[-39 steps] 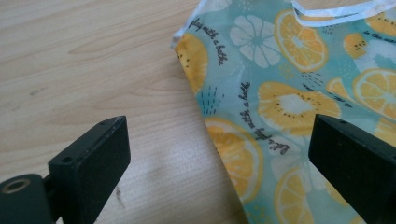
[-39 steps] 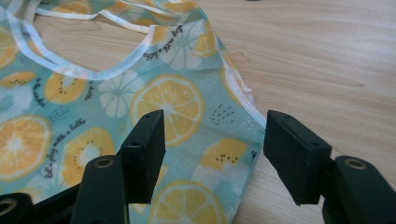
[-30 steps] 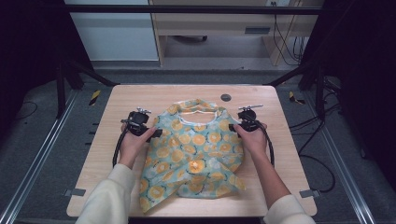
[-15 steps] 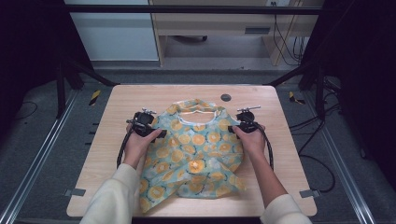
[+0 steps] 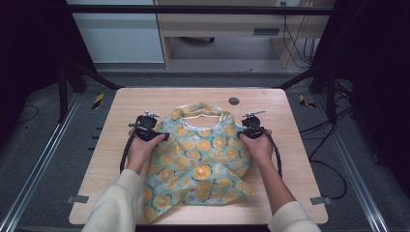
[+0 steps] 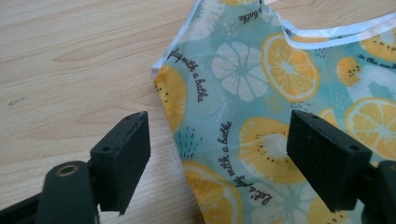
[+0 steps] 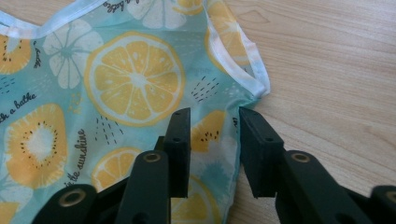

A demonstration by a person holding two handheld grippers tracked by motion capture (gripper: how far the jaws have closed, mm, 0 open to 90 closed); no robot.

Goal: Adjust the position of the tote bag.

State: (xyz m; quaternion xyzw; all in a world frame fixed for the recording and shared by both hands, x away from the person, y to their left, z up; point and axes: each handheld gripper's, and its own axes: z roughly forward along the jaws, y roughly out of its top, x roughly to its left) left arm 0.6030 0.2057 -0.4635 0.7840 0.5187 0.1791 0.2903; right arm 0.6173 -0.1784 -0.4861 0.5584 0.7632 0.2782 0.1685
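Note:
A teal garment (image 5: 203, 154) printed with orange and lemon slices lies spread on the wooden table (image 5: 300, 111), its neck opening toward the far side. My left gripper (image 5: 157, 133) sits at the garment's left edge. In the left gripper view it is open (image 6: 217, 140) wide, straddling the hem of the cloth (image 6: 261, 93), one jaw over bare wood. My right gripper (image 5: 245, 129) is at the garment's right edge. In the right gripper view its jaws (image 7: 215, 135) stand narrowed but apart, low over the fabric (image 7: 116, 84) just below a white-trimmed corner.
A small dark round disc (image 5: 234, 101) sits in the tabletop beyond the neck opening. Bare wood (image 5: 111, 159) lies left and right of the garment. Cables trail from both grippers along the person's forearms. The table's front edge is close behind the garment's lower hem.
My left gripper has moved right, up to the garment's left edge. The right gripper shifted slightly inward at the right edge. The garment has stayed put.

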